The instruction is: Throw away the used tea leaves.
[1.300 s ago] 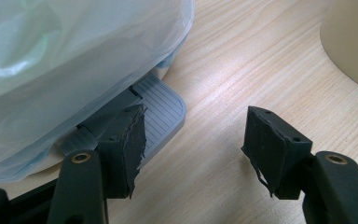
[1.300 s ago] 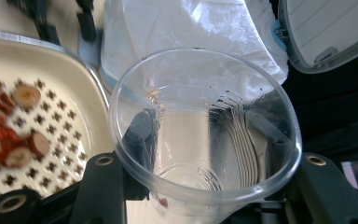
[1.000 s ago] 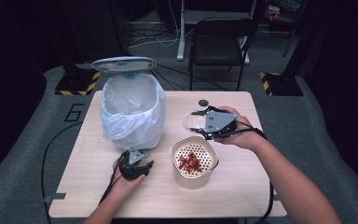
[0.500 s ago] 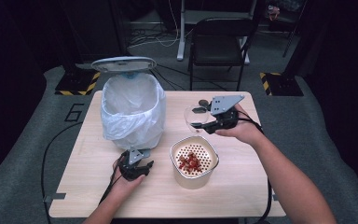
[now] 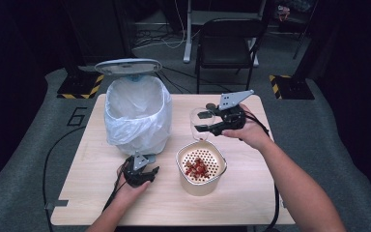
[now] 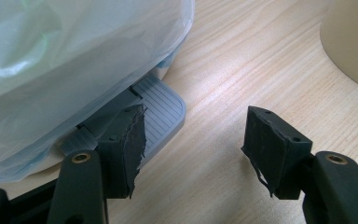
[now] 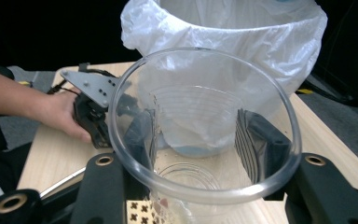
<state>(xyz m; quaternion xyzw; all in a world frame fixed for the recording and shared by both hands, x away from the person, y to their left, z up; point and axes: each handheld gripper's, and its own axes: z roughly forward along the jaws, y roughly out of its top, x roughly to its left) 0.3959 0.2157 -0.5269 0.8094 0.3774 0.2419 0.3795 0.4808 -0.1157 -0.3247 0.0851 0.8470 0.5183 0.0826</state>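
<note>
The right gripper point(image 5: 206, 127) held a clear glass point(image 7: 200, 126) by its sides, both jaws pressed against the wall. In the high view the glass point(image 5: 199, 121) stood upright, just beyond the far rim of the cream strainer pot point(image 5: 201, 167). Whether its base rested on the table point(image 5: 251, 193) or hung just above it could not be told. Gripping across the body kept the open mouth upward, a hold that suited carrying or tipping the vessel over the pot.

The strainer pot sat near the middle of the table with red pieces point(image 5: 196, 167) on its perforated insert. The glass looked empty.

The left gripper point(image 5: 140, 175) rested at the near base of the lidded bin point(image 5: 135, 113). In the left gripper view its jaws stood apart with nothing between them, one jaw lying over the grey foot pedal point(image 6: 161, 109). This position probably served to press the pedal, since the lid point(image 5: 128, 65) stood raised over the white liner bag point(image 5: 136, 128).

The work surface was a pale wood-grain tabletop. Grey carpet surrounded it. A dark chair point(image 5: 227, 46) stood beyond the far edge in a dim room, with yellow-black marked blocks point(image 5: 79, 87) on the floor.
</note>
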